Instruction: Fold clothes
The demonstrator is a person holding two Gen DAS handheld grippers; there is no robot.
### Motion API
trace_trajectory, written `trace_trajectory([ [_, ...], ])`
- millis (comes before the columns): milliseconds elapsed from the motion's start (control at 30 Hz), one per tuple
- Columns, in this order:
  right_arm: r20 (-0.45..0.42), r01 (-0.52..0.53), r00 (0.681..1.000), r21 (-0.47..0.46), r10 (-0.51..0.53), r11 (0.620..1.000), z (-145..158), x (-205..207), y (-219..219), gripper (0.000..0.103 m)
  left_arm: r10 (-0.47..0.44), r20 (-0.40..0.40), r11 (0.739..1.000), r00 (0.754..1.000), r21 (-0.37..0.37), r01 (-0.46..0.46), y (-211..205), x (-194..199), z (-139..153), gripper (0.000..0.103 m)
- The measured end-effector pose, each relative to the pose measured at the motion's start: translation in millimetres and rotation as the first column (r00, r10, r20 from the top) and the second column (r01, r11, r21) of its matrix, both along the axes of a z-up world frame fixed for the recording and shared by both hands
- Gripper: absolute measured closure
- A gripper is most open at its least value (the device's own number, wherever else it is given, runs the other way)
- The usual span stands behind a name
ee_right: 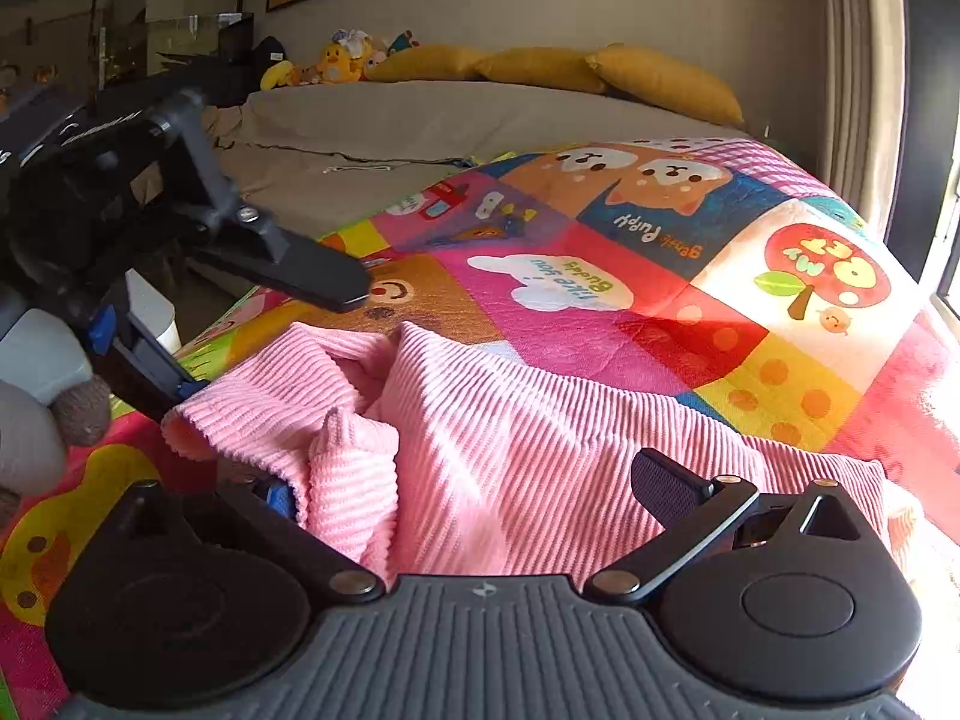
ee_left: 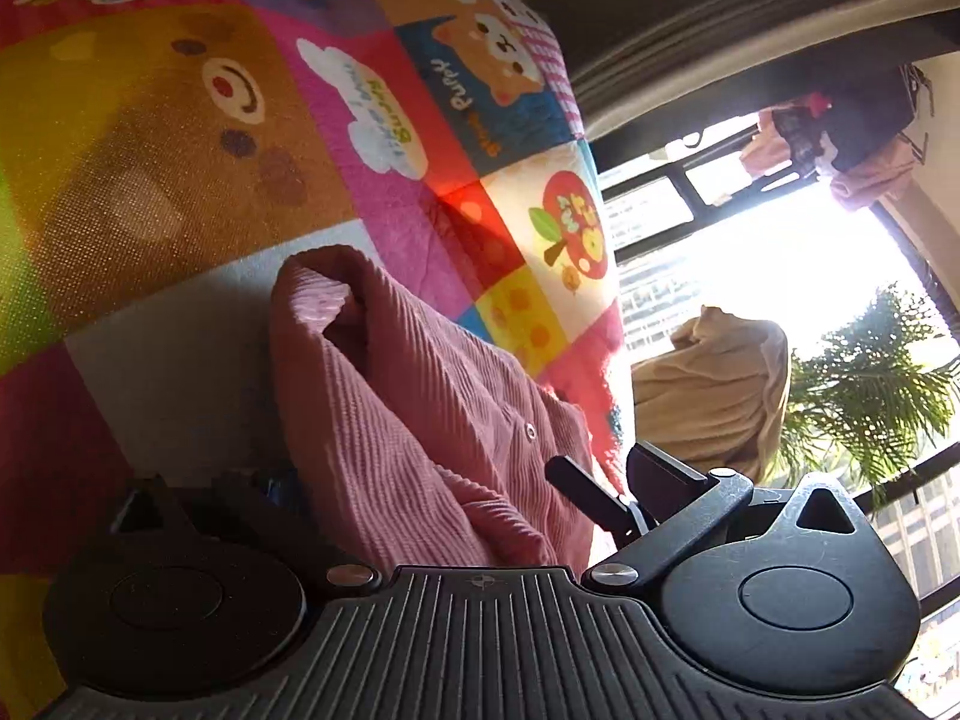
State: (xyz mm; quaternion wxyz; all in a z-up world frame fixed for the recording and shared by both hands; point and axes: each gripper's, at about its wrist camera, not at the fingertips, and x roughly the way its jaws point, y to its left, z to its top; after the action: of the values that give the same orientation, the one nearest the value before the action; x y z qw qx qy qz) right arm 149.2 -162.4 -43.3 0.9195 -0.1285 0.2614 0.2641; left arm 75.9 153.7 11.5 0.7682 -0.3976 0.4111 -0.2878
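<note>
Reading "Gentle Puppy" on quilt (ee_right: 660, 240)

- Your left gripper (ee_left: 456, 492): black ribbed body, round side discs, silver pivot screws.
- Your right gripper (ee_right: 468, 492): same build, blue clip beside its fingers (ee_right: 666, 489).

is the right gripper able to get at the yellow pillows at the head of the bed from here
Probably not as it stands. The right gripper has the pink ribbed garment bunched between its fingers, and the yellow pillows lie far across the colourful quilt.
</note>
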Motion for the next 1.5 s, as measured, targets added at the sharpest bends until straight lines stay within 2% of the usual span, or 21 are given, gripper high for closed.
trace_trajectory([
  [133, 0.079, -0.118, 0.988, -0.128, 0.129, 0.985, -7.4, -26.8, 23.6, 0.0, -0.031, 0.049, 0.999, 0.998, -0.022, 0.032, -14.4, 5.1, 16.4, 0.0],
  [267, 0.112, -0.119, 0.983, -0.222, 0.146, 0.968, -23.2, -23.9, 50.8, 0.0, -0.058, 0.092, 0.998, 0.994, -0.012, 0.059, -26.0, 6.0, 33.3, 0.0],
  [300, 0.103, -0.101, 0.987, -0.216, 0.126, 0.971, -25.3, -18.3, 52.1, 0.002, -0.059, 0.098, 0.998, 0.993, -0.006, 0.06, -25.7, 4.4, 35.8, 0.0],
  [333, 0.087, -0.08, 0.991, -0.201, 0.099, 0.976, -25.5, -11.7, 51.2, 0.015, -0.047, 0.11, 0.999, 0.993, -0.004, 0.048, -20.4, 1.8, 38.0, 0.0],
  [400, 0.04, -0.035, 0.998, -0.111, 0.039, 0.993, -16.6, 1.4, 39.2, 0.031, -0.021, 0.135, 1.0, 0.991, 0.0, 0.021, -9.4, -3.6, 42.4, 0.0],
  [467, -0.016, 0.012, 1.0, 0.0, -0.012, 1.0, -4.4, 12.3, 20.1, 0.037, 0.043, 0.136, 0.999, 0.99, 0.007, -0.045, 7.2, -6.2, 39.9, 0.0],
  [533, -0.06, 0.056, 0.997, 0.081, -0.051, 0.995, 3.1, 21.9, 3.0, 0.037, 0.114, 0.128, 0.993, 0.985, 0.023, -0.118, 22.4, -7.2, 35.2, 0.0],
  [567, -0.077, 0.07, 0.995, 0.105, -0.062, 0.992, 5.3, 25.3, -3.2, 0.037, 0.122, 0.112, 0.991, 0.986, 0.035, -0.127, 23.6, -5.0, 30.1, 0.0],
  [633, -0.079, 0.064, 0.995, 0.098, -0.056, 0.993, 4.1, 25.1, -5.1, 0.037, 0.136, 0.079, 0.988, 0.988, 0.059, -0.141, 25.5, -0.2, 19.8, 0.0],
  [767, -0.02, -0.025, 0.999, -0.021, 0.025, 0.999, -7.8, 7.9, 14.5, 0.033, 0.07, -0.024, 0.996, 0.997, 0.049, -0.069, 0.7, 17.8, -6.9, 0.0],
  [800, 0.009, -0.047, 0.999, -0.069, 0.047, 0.997, -11.9, 1.4, 21.5, 0.024, 0.056, -0.04, 0.997, 0.998, 0.048, -0.054, -8.7, 22.4, -11.2, 0.0],
  [833, 0.037, -0.061, 0.997, -0.114, 0.065, 0.992, -15.7, -3.9, 27.7, 0.018, 0.043, -0.04, 0.998, 0.998, 0.042, -0.041, -17.1, 25.5, -10.1, 0.0],
  [900, 0.097, -0.069, 0.991, -0.206, 0.091, 0.976, -23.8, -12.4, 38.0, 0.017, 0.016, -0.038, 0.999, 0.999, 0.03, -0.015, -33.8, 31.7, -7.2, 0.0],
  [967, 0.129, -0.059, 0.987, -0.237, 0.091, 0.97, -25.8, -14.0, 40.2, 0.017, -0.037, 0.01, 0.999, 0.999, 0.001, 0.037, -50.1, 32.1, 9.9, 0.0],
  [1067, 0.178, 0.008, 0.984, -0.215, 0.031, 0.977, -19.5, -7.9, 27.9, 0.02, -0.109, 0.109, 0.994, 0.988, -0.012, 0.11, -74.8, 27.0, 41.0, 0.0],
  [1133, 0.237, 0.09, 0.971, -0.198, -0.041, 0.976, -13.0, -3.5, 10.2, 0.031, -0.162, 0.158, 0.986, 0.974, -0.008, 0.165, -93.0, 23.4, 59.2, 0.0],
  [1200, 0.272, 0.187, 0.952, -0.161, -0.139, 0.969, -4.4, 2.2, -15.8, 0.031, -0.15, 0.242, 0.989, 0.959, 0.025, 0.148, -98.2, 14.7, 75.4, 0.0],
  [1267, 0.252, 0.293, 0.931, -0.089, -0.263, 0.952, 5.7, 10.2, -51.4, 0.031, -0.138, 0.326, 0.99, 0.935, 0.057, 0.126, -103.0, 5.9, 91.7, 0.0],
  [1367, 0.173, 0.411, 0.899, -0.013, -0.402, 0.912, 13.7, 18.0, -103.4, 0.03, -0.125, 0.447, 0.991, 0.886, 0.101, 0.088, -110.2, -7.3, 116.0, 0.0],
  [1433, 0.139, 0.46, 0.878, 0.014, -0.458, 0.888, 13.6, 18.5, -129.8, 0.026, -0.084, 0.448, 0.988, 0.89, 0.155, 0.015, -111.3, -6.8, 115.3, 0.0],
  [1500, 0.108, 0.497, 0.86, 0.043, -0.499, 0.867, 14.3, 18.0, -149.7, 0.021, -0.082, 0.376, 0.971, 0.923, 0.24, -0.011, -121.7, 1.6, 100.4, 0.0],
])
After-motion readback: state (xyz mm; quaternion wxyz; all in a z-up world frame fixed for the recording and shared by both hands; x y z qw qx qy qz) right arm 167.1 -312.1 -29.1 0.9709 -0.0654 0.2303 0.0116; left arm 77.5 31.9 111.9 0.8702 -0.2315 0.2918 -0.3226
